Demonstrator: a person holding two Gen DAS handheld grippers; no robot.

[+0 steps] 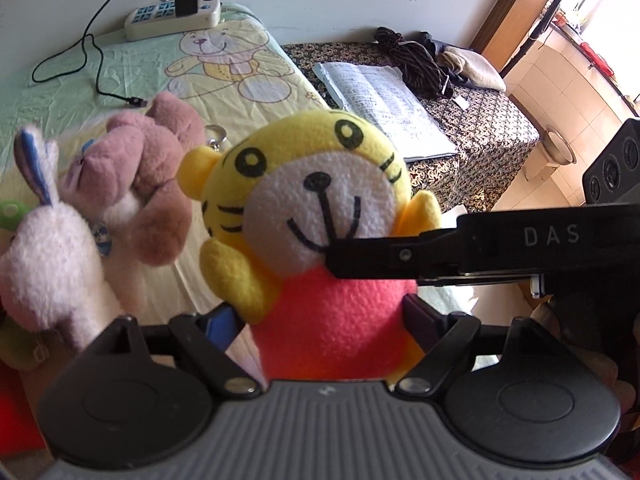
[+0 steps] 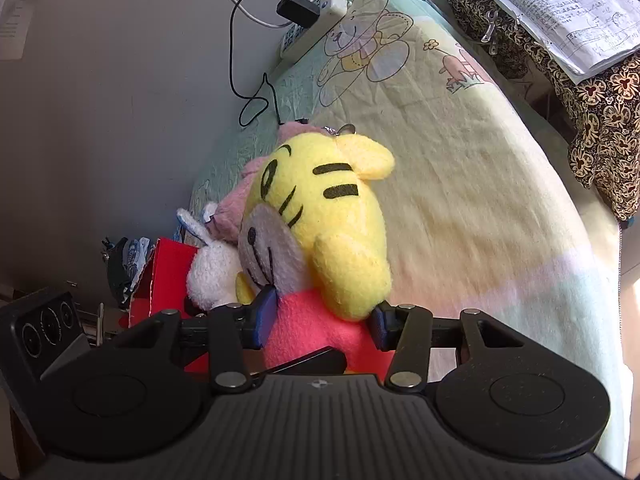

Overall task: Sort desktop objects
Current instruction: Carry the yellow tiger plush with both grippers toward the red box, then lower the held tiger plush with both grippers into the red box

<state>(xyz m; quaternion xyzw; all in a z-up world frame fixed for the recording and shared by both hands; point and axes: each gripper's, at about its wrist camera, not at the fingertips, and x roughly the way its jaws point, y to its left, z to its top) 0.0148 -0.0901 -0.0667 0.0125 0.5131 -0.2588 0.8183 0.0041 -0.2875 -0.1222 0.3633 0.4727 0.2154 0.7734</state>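
Fleecy cloth tiger (image 1: 316, 216); matt black plastic gripper (image 1: 320, 320)

Tiger plush (image 1: 320, 216) between hand-held gripper (image 1: 328, 320) fingers

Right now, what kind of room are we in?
Likely a bedroom at home: a cartoon-bear sheet covers the work surface, plush toys such as the tiger sit on it, with clothes piled beyond.

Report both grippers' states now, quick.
Left gripper: shut on the yellow tiger plush, at its red body.
Right gripper: shut on the same tiger plush, also at its body.
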